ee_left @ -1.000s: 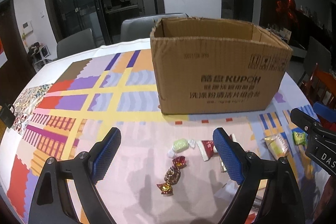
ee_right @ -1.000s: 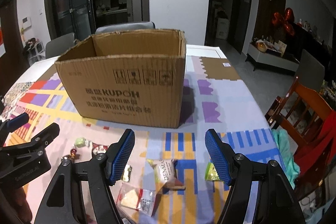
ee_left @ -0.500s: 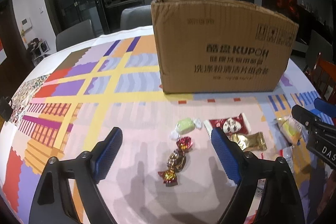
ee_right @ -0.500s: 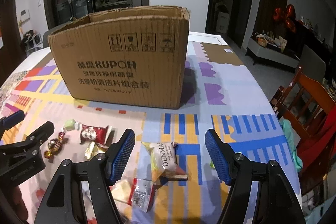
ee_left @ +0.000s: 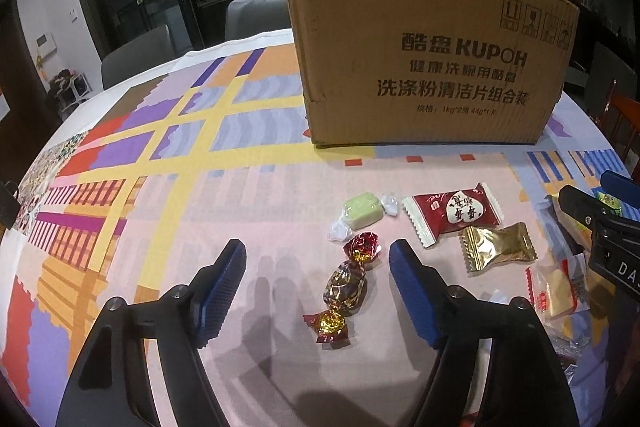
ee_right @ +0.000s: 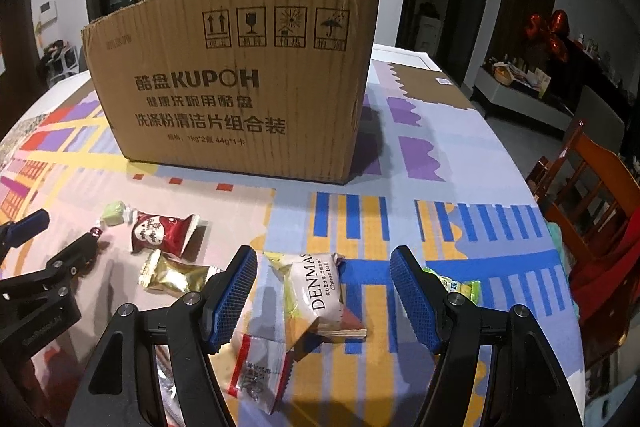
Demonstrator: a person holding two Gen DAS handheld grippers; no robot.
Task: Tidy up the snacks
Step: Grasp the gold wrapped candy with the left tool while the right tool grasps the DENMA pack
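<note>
A brown cardboard box [ee_left: 424,55] stands on the patterned tablecloth; it also shows in the right wrist view [ee_right: 240,79]. My left gripper [ee_left: 318,259] is open and low over the table, with a foil-wrapped candy [ee_left: 346,289] between its fingers. Beyond lie a green candy [ee_left: 362,211], a red packet [ee_left: 454,213] and a gold packet [ee_left: 496,245]. My right gripper [ee_right: 324,267] is open and empty, with a white DENMAS packet [ee_right: 316,291] between its fingers. A green packet [ee_right: 456,285] lies partly behind its right finger.
A clear red-edged cracker packet [ee_right: 260,371] lies near the right gripper's left finger. Wooden chairs [ee_right: 588,187] stand off the table's right edge. Grey chairs [ee_left: 136,55] stand behind the far side. The box is close ahead of both grippers.
Both grippers have dropped lower and moved forward toward the snacks. The box's open top has gone out of sight. Both stay open.
</note>
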